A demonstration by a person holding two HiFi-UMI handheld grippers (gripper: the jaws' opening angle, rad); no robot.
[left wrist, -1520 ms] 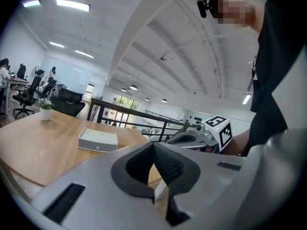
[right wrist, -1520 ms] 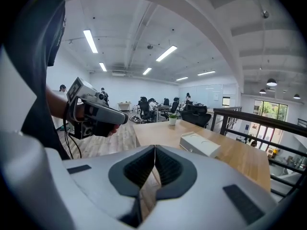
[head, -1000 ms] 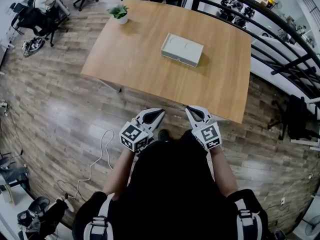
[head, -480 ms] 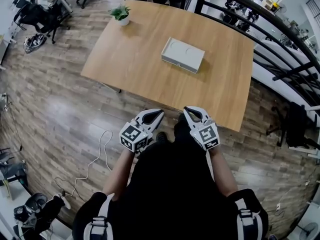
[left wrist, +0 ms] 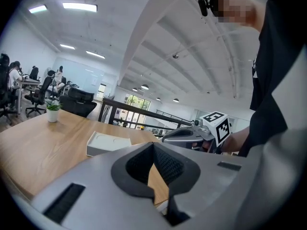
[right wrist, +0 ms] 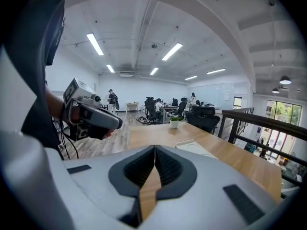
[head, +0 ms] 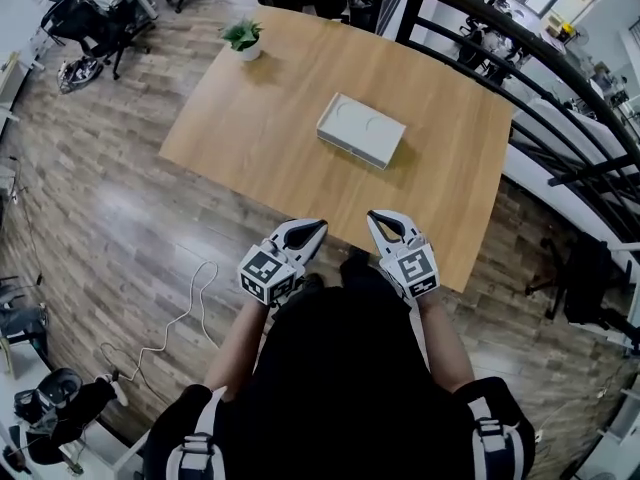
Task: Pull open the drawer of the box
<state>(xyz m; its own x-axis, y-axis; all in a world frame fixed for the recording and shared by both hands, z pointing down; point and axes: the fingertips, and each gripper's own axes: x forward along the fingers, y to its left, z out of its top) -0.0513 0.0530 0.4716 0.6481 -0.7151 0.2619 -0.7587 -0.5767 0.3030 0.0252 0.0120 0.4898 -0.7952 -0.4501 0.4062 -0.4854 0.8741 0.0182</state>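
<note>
A flat white box (head: 361, 130) lies in the middle of the wooden table (head: 260, 138), with its drawer side not discernible from here. Both grippers are held side by side in front of the person, at the table's near edge and well short of the box. My left gripper (head: 317, 225) is shut and holds nothing. My right gripper (head: 376, 216) is likewise shut and empty. In the left gripper view the box (left wrist: 108, 143) lies beyond the shut jaw tips (left wrist: 153, 144). In the right gripper view the box (right wrist: 194, 148) shows past the shut tips (right wrist: 154, 147).
A small potted plant (head: 242, 38) stands at the table's far left corner. A dark metal railing (head: 520, 78) runs along the right behind the table. Office chairs (head: 100, 18) stand at the far left. A white cable (head: 185, 313) lies on the wood floor to my left.
The person has stepped toward the table, so its near edge now sits closer to both grippers. Both grippers stay shut and side by side.
</note>
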